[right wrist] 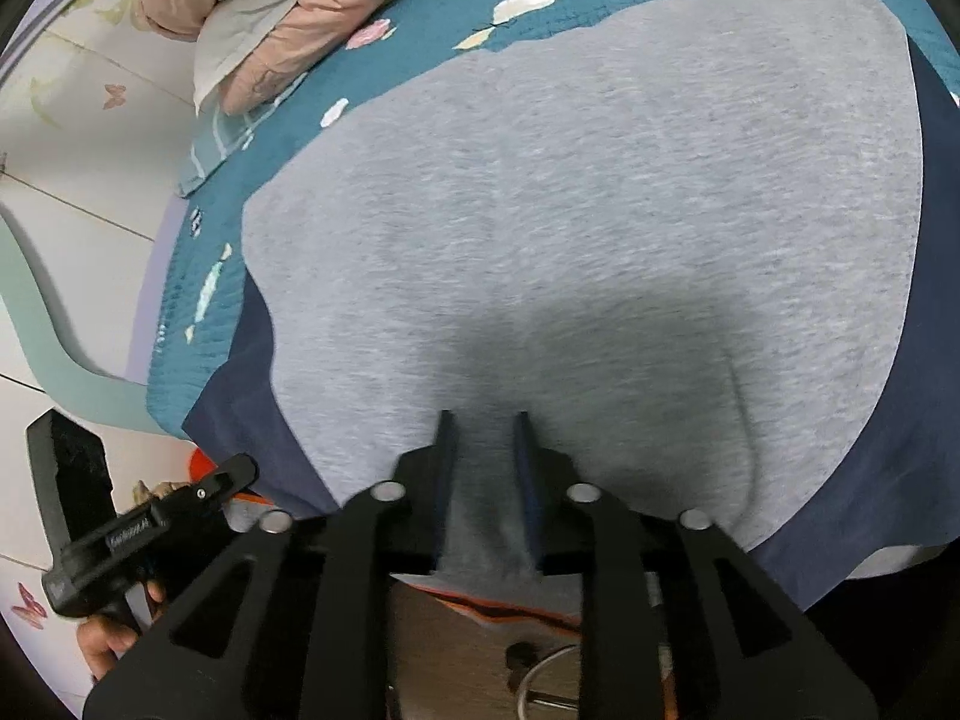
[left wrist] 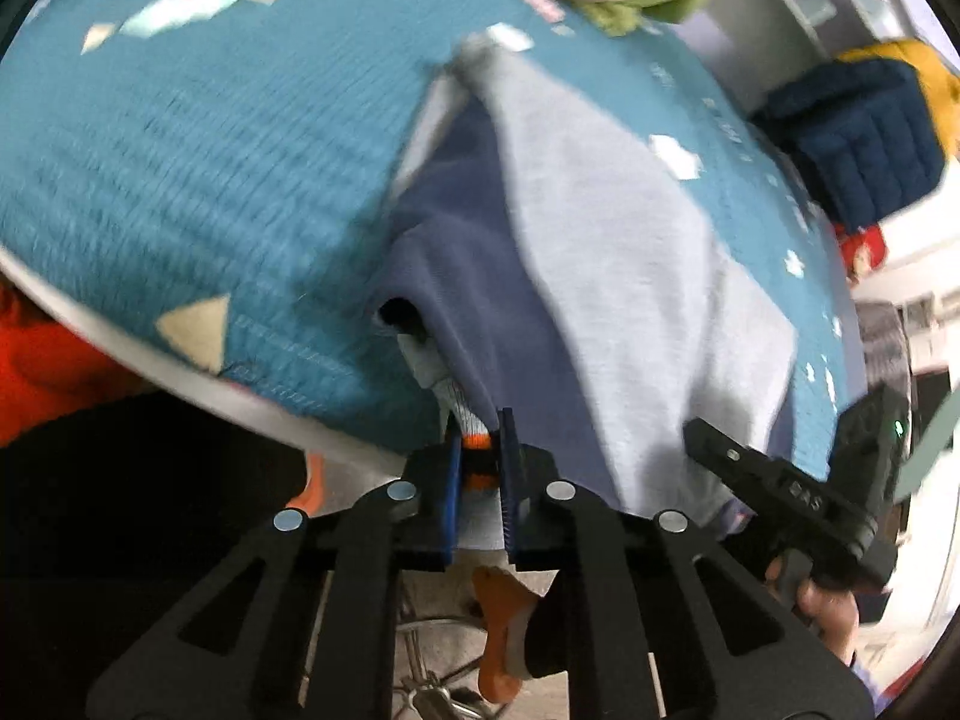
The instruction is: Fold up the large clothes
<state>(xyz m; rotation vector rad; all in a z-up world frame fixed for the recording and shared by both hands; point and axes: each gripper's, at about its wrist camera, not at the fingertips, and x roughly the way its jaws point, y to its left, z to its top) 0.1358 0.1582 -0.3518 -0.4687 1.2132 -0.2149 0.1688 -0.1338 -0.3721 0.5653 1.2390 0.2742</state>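
Note:
A grey sweatshirt with navy sleeves [right wrist: 600,210] lies spread on a teal bedspread [right wrist: 420,60]. In the left wrist view the sweatshirt [left wrist: 630,276] is bunched and blurred, lifted at its near edge. My left gripper [left wrist: 480,438] is shut on a grey cuff or hem with an orange stripe [left wrist: 478,443]. My right gripper [right wrist: 483,426] is at the sweatshirt's near edge with its jaws apart. Grey fabric lies loosely between its fingers [right wrist: 445,438]. The right gripper's body [left wrist: 780,492] shows in the left wrist view, a hand under it.
A pink padded jacket [right wrist: 270,18] and a green cloth [left wrist: 648,0] lie at the bed's far end. Navy and yellow clothes [left wrist: 858,138] are stacked beside the bed. Red fabric [left wrist: 48,372] is at the left, tiled floor [right wrist: 72,180] beyond the bed edge, and a metal frame [left wrist: 432,660] below.

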